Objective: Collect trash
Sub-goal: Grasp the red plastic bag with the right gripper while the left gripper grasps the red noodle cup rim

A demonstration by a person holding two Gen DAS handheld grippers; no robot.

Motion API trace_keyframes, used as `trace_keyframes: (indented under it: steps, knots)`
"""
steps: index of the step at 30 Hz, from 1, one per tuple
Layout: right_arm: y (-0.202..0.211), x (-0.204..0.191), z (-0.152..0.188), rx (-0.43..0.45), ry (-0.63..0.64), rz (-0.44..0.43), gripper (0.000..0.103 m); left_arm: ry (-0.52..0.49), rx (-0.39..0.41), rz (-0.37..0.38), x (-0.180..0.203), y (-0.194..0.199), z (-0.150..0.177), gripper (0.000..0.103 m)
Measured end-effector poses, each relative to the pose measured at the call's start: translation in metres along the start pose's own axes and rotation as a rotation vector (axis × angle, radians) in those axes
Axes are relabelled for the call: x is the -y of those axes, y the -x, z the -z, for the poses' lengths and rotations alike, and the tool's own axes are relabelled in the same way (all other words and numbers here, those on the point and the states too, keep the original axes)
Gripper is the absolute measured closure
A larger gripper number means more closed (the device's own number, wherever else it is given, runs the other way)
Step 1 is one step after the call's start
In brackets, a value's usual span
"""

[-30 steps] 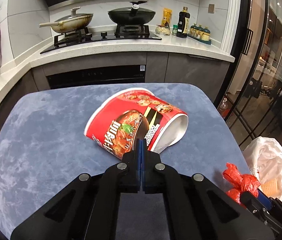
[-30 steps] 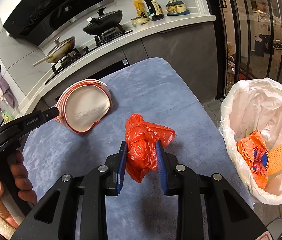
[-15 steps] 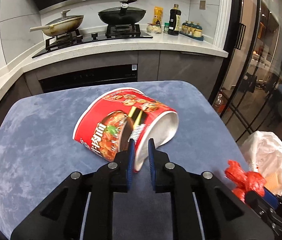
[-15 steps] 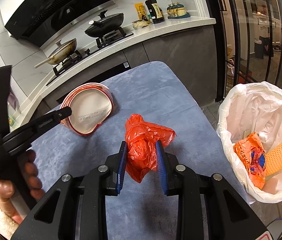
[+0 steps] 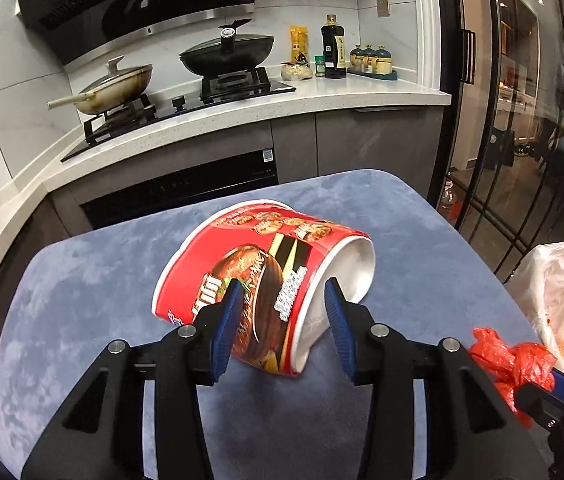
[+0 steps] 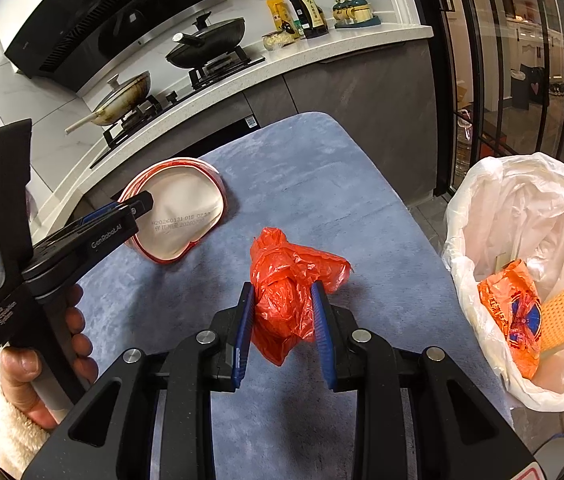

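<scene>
Opening its jaws, my left gripper (image 5: 282, 300) straddles the red noodle cup (image 5: 266, 280), which lies on its side at the middle of the blue table (image 5: 82, 300); the pads are not pressing it. My right gripper (image 6: 283, 312) is clamped on the red plastic bag (image 6: 289, 280), near the table's right edge. The white-lined bin (image 6: 521, 240) stands right of the table.

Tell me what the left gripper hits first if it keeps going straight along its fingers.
Most likely the red noodle cup lying on its side on the blue table. The left gripper is opening, its fingers straddling the cup's wall near the base; contact is hard to judge.
</scene>
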State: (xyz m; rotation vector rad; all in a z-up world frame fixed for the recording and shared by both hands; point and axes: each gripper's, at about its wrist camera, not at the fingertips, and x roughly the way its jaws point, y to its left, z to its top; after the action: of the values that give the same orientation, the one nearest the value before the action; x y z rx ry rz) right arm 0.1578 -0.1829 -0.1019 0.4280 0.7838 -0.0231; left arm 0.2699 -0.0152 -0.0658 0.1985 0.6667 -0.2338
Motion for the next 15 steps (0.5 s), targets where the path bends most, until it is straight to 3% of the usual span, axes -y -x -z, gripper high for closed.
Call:
trace_keyframes:
  steps: [4, 7, 15]
  knots:
    - [-0.001, -0.001, 0.000, -0.003, 0.003, -0.001, 0.076, -0.010, 0.009, -0.004, -0.002, -0.003, -0.003, 0.064]
    - [-0.001, -0.001, 0.000, -0.003, 0.001, -0.001, 0.076, -0.003, 0.018, -0.008, -0.004, 0.000, -0.005, 0.078]
    - [0.009, -0.005, -0.002, 0.018, 0.010, -0.001, 0.076, 0.085, 0.033, 0.032, -0.017, 0.028, -0.008, 0.089]
